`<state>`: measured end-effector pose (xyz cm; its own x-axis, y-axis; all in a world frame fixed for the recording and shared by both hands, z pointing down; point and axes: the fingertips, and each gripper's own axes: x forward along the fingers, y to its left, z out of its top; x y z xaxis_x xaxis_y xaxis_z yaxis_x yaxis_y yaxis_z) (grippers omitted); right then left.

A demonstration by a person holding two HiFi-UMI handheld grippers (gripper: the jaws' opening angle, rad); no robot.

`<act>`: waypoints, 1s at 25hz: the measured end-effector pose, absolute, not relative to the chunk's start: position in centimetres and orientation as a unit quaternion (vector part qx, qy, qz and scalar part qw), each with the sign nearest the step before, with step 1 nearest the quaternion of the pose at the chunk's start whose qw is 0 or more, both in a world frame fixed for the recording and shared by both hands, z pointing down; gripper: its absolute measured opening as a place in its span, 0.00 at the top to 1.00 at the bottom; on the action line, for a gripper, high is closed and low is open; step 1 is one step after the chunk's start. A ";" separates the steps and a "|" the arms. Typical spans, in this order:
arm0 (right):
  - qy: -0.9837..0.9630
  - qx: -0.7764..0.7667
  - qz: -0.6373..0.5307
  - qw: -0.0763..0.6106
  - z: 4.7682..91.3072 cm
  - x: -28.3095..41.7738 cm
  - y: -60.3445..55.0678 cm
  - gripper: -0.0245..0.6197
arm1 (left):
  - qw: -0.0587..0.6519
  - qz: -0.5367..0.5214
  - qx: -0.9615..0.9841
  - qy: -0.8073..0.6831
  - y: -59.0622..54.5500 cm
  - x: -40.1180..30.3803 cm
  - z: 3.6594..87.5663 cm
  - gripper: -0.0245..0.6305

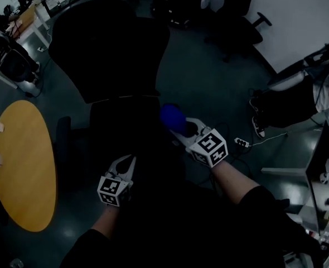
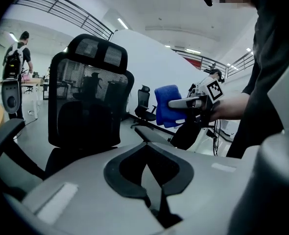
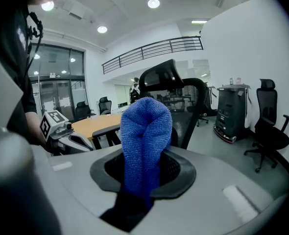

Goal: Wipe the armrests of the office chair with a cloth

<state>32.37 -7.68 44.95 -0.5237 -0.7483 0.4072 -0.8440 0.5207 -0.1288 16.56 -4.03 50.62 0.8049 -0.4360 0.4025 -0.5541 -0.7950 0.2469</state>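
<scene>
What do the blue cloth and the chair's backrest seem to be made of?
Blue cloth: looks like microfibre or terry, matte, by its fine nubbly loops. Chair backrest: seemingly black mesh in a plastic frame, since light shows through it.

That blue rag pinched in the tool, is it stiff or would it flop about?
Probably floppy: the blue cloth bulges in a soft fold out of the right tool. Likely light, since a pinch alone holds it up. Its nubby weave should grip rather than slide.

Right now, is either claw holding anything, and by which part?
The right claw holds the blue cloth, pinched at its bunched lower end. The left claw is shut on nothing.
</scene>
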 end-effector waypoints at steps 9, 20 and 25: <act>-0.879 0.424 0.146 0.159 46.8 39.0 -11.9 0.79 | 0.186 0.201 0.923 -0.271 -1.3 25.0 52.6 0.93; -0.893 0.354 0.117 0.251 51.0 37.5 -19.4 0.79 | 0.228 0.230 0.906 -0.273 1.3 28.0 57.4 0.93; -0.894 0.329 0.112 0.285 53.5 35.3 -21.4 0.79 | 0.238 0.233 0.905 -0.265 1.8 28.8 58.4 0.93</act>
